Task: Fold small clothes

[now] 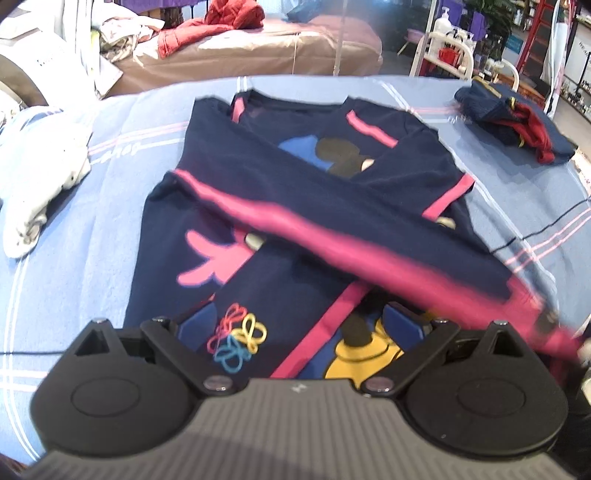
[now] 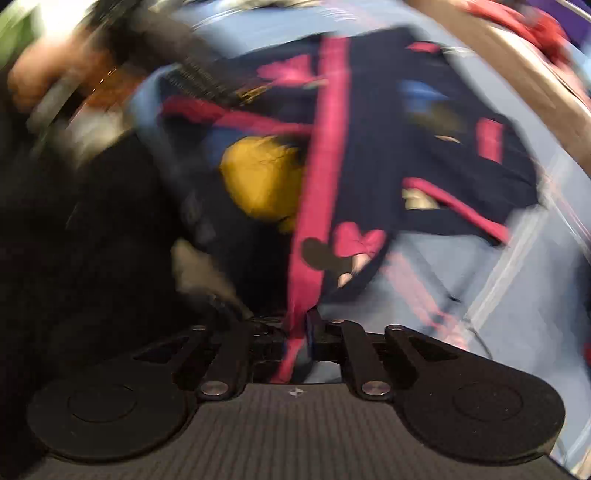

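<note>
A navy child's top (image 1: 258, 162) with pink stripes and cartoon prints lies on the blue striped sheet (image 1: 110, 147). My left gripper (image 1: 299, 325) is open and empty, low over the garment's near hem, its blue pads (image 1: 199, 321) spread wide. One sleeve (image 1: 332, 236) with a pink stripe stretches diagonally across the body toward the lower right. In the blurred right wrist view, my right gripper (image 2: 301, 332) is shut on that sleeve's pink-striped cuff (image 2: 306, 266), holding it above the top (image 2: 424, 155).
A white garment (image 1: 40, 177) lies at the left of the sheet. A folded navy and red pile (image 1: 517, 122) sits at the far right. A brown bed with red clothes (image 1: 229, 22) stands behind. My left hand and its gripper (image 2: 110, 74) show at upper left in the right wrist view.
</note>
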The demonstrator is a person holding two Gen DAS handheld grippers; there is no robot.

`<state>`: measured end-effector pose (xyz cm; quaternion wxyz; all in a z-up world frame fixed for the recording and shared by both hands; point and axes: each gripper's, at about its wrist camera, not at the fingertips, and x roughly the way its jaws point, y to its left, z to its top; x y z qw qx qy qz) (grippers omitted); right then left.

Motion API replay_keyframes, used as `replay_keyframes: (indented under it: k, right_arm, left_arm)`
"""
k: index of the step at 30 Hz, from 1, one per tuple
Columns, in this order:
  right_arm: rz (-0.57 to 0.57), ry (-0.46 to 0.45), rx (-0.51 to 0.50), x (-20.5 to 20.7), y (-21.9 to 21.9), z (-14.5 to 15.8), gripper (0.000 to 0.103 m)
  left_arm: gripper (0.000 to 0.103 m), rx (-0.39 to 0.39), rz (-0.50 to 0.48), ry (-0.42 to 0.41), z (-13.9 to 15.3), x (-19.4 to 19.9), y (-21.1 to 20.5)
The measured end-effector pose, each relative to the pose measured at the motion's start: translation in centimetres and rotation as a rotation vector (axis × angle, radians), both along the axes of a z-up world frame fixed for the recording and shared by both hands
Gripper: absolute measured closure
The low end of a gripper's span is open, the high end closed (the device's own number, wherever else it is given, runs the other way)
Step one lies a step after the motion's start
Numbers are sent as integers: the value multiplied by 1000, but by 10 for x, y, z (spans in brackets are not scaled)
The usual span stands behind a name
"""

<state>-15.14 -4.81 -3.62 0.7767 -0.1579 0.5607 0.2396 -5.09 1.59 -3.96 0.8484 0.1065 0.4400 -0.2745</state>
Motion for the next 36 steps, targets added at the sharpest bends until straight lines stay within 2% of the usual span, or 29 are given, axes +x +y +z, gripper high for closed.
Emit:
replay_keyframes:
  k: [1, 3, 5, 7, 9, 10, 12, 13, 14, 15, 16, 18, 19, 20, 23, 26, 29, 31, 32, 34, 36]
  right_arm:
    - [0, 33, 70, -1, -1, -5, 37]
    - [-100, 11, 162, -1, -16, -10, 38]
    - [-289, 1, 182, 4, -42, -15, 27]
    - [-441, -55, 270, 0, -72, -14, 26]
    - [-577, -91, 293, -5, -97, -18, 19]
    - [-630, -97, 317, -7, -108, -22, 17]
    - [-663, -94, 361, -10, -119, -30, 22]
    - [-649, -97, 368, -7, -116, -32, 27]
    - [-627, -101, 375, -7, -114, -37, 28]
    - [-619, -96, 382, -8, -111, -40, 28]
    - [-634, -83, 391, -6, -111, -44, 28]
    - [-678, -57, 421, -3, -113, -50, 28]
    - [-695, -52, 433, -6, -111, -49, 28]
    - [-706, -52, 437, -6, -108, -48, 28]
    - [-717, -56, 436, -9, -108, -46, 27]
    - [-740, -63, 444, -10, -110, -45, 26]
    - [-758, -58, 440, -10, -111, -46, 26]
    - [-754, -53, 452, -8, -110, -47, 26]
    - [-751, -53, 451, -8, -110, -46, 26]
    - [-751, -52, 449, -6, -108, -46, 26]
    - [-745, -60, 454, -7, -106, -45, 26]
  left_arm:
    - [4, 1, 0, -7, 2, 0, 0]
    - [1, 8, 6, -21, 5, -1, 2]
    - [1, 14, 12, -18, 6, -2, 6]
    - [1, 14, 19, -3, 3, 0, 8]
    - [1, 18, 16, -1, 0, 4, 8]
    - [1, 23, 17, -12, -2, 6, 8]
    - [2, 49, 33, -55, -3, 15, 9]
    - [3, 80, 38, -90, -4, 20, 10]
    - [10, 126, 41, -142, -4, 27, 10]
    - [19, 179, 42, -207, -3, 32, 11]
    - [23, 245, 27, -298, -4, 37, 10]
    - [39, 376, -61, -495, -10, 45, 6]
    - [41, 419, -136, -584, -17, 48, 5]
    - [43, 464, -214, -631, -24, 53, 2]
    - [51, 578, -341, -614, -52, 78, -10]
    - [64, 624, -374, -574, -76, 103, -19]
    - [64, 587, -345, -589, -86, 123, -30]
    - [69, 561, -278, -588, -89, 141, -39]
    - [78, 530, -226, -566, -87, 153, -41]
    - [85, 378, -43, -466, -75, 184, -32]
    - [88, 204, 158, -319, -63, 214, -2]
